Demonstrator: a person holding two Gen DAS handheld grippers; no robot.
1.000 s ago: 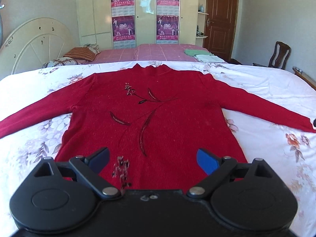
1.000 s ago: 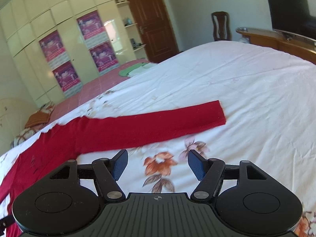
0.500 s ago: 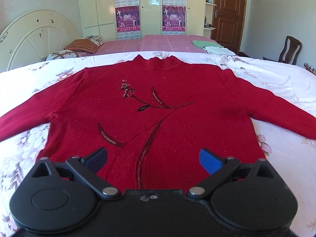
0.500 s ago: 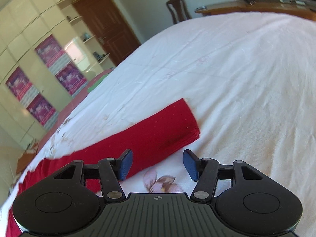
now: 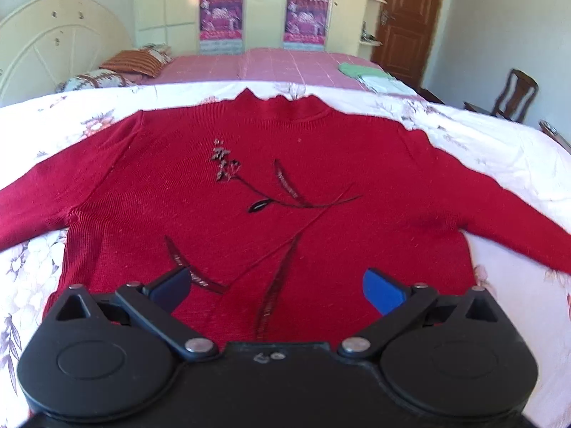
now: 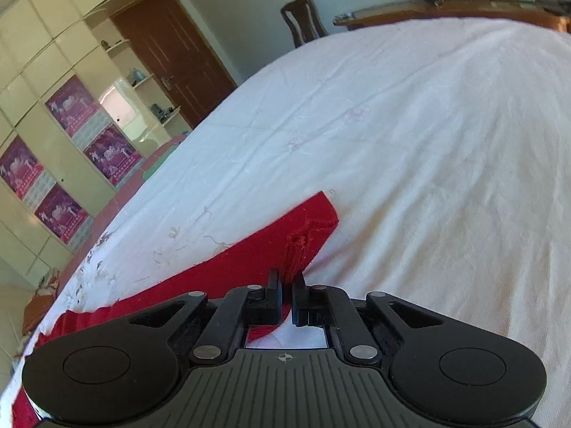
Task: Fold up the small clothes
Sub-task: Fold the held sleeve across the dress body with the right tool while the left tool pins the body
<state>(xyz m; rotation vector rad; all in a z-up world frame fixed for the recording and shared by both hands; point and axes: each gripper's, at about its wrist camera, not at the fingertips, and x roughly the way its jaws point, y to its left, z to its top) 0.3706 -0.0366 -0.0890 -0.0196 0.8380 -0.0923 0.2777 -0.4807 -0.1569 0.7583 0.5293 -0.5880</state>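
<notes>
Bedding first: a white bedspread [image 5: 499,149] printed with pale flowers covers the near bed, and a red sweater [image 5: 271,192] lies flat on it, front up, collar toward the far side and both sleeves stretched out sideways. Dark embroidered stems and leaves run across its chest. Beyond it stand a second bed with a pink cover [image 5: 257,64], a cream wardrobe [image 5: 171,3] hung with purple posters, a brown door [image 5: 407,18] and a wooden chair [image 5: 514,96].

In the left wrist view, the left gripper [image 5: 282,287] is tilted down over the lower body of the sweater, near the hem. Its jaws have just been opening and now stand spread wide, each blue pad [image 5: 383,290] over red knit on either side of the long dark leaf, with only flat cloth below the gap; whether the tips touch the knit cannot be told.

In the right wrist view, the right gripper [image 6: 287,285] is rolled, so the room appears slanted, and it points down at the end of the sweater's right sleeve [image 6: 249,256]. Its jaws have just been closing and are now pressed together on a bunched ridge of cuff fabric, which puckers up between the fingers [image 6: 273,297] while the rest of the sleeve lies flat on the bedspread.
</notes>
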